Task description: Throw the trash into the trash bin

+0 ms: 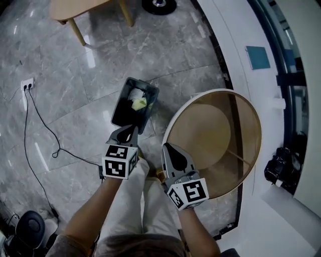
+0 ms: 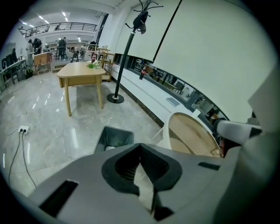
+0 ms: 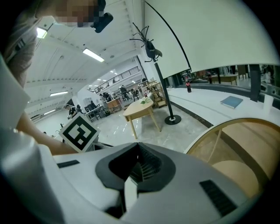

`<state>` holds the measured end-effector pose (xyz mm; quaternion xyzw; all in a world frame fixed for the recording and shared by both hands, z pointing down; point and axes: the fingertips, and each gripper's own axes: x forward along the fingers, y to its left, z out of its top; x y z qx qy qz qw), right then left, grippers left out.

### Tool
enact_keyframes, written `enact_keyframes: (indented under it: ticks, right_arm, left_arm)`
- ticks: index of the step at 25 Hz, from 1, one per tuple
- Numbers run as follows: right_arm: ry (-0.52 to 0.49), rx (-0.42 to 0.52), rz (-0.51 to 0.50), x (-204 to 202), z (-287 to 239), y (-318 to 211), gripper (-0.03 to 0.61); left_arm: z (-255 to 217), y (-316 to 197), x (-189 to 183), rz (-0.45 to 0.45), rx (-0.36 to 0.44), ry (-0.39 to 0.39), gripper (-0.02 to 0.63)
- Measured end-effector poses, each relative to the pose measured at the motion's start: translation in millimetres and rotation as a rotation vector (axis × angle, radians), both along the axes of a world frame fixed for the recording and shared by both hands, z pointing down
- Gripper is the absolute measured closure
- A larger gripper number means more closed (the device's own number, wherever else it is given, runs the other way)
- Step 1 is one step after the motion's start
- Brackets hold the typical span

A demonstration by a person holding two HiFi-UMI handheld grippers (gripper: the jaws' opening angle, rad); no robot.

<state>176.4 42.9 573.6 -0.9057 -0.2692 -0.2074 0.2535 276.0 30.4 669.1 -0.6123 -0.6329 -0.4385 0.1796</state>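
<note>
The dark rectangular trash bin (image 1: 125, 113) stands open on the marble floor, with a yellow scrap (image 1: 139, 104) and a white crumpled piece (image 1: 134, 94) inside it. My left gripper (image 1: 131, 129) hovers just at the bin's near edge, jaws closed together with nothing between them. In the left gripper view the bin (image 2: 114, 136) shows just beyond the left gripper (image 2: 140, 146). My right gripper (image 1: 167, 147) is held to the right of the bin, beside the round table, and its jaws also meet with nothing held. The right gripper view shows the same closed right gripper (image 3: 138, 148).
A round table (image 1: 200, 98) with a white rim and wooden top stands right of the bin. A wooden table (image 1: 75, 7) and a coat stand base (image 1: 158, 5) lie further off. A floor socket (image 1: 27, 84) trails a black cable at left. A blue book (image 1: 257, 56) lies on the white ledge.
</note>
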Motion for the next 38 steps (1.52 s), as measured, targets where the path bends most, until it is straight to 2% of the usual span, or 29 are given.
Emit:
enact_keyframes:
  ticks: [5, 13, 17, 22, 26, 31, 38]
  right_arm:
    - [-0.042, 0.017, -0.003, -17, -44, -12, 0.563]
    - [0.034, -0.009, -0.044, -40, -160, -42, 0.563]
    - [0.078, -0.055, -0.076, -53, -223, -63, 0.563]
    - [0.138, -0.138, -0.117, -76, -294, -88, 0.563]
    - [0.172, -0.209, -0.125, -92, -336, -104, 0.563]
    - [0.21, -0.263, -0.069, -107, -369, -112, 0.563]
    - [0.259, -0.3, -0.038, -114, -385, -123, 0.563]
  left_arm:
    - [-73, -10, -19, 0.011, -0.055, -0.011, 0.594]
    - [-224, -41, -52, 0.046, -0.166, 0.012, 0.594]
    - [-299, -64, -72, 0.084, -0.245, 0.023, 0.594]
    - [-377, -90, -104, 0.174, -0.367, 0.068, 0.594]
    - [-423, -108, -122, 0.228, -0.468, 0.103, 0.594]
    - [-465, -123, -136, 0.249, -0.574, 0.155, 0.594]
    - [-484, -134, -145, 0.244, -0.636, 0.178, 0.594]
